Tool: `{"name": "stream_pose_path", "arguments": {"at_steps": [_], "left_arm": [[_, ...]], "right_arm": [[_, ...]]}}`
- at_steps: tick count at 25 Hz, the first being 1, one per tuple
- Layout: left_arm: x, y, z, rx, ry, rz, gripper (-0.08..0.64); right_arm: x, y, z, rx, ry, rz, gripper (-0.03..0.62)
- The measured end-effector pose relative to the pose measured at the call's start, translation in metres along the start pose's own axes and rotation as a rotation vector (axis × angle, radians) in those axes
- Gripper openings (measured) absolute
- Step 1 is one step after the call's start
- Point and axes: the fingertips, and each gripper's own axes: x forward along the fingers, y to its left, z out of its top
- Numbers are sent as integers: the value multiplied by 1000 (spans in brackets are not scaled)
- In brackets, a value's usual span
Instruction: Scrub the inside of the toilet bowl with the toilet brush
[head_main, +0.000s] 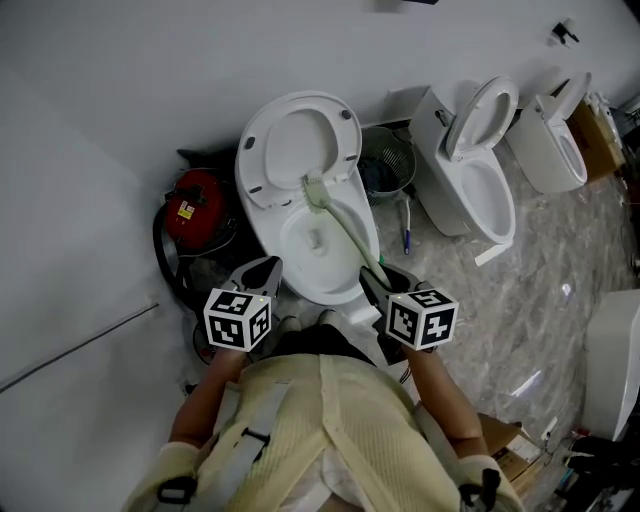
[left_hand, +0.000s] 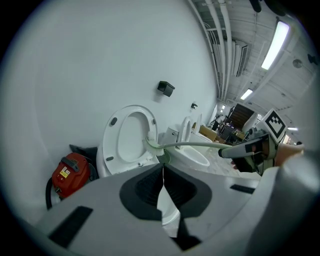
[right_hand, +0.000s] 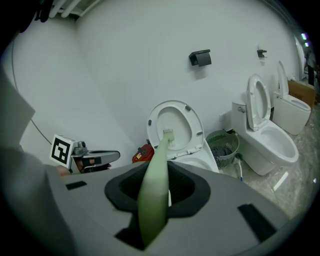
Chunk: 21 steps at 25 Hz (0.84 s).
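The marbled floor (head_main: 540, 262) bears white toilets (head_main: 300, 145), a mesh basket (head_main: 388, 165) and a red canister (head_main: 195, 205).

Left claw (left_hand: 162, 180) pressed together, toilet brush (left_hand: 190, 145) by raised seat (left_hand: 112, 145)

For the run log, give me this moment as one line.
right gripper: shut on toilet brush | brush head: at toilet bowl rear edge | left gripper: shut, empty | seat: raised
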Motion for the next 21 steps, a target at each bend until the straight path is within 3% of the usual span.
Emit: {"name": "stream_pose_path", "arguments": {"at_steps": [21], "left_arm": [[0, -7, 6, 17, -5, -16, 14]], "right_arm": [[-8, 0, 0, 23, 1, 11, 106]]}}
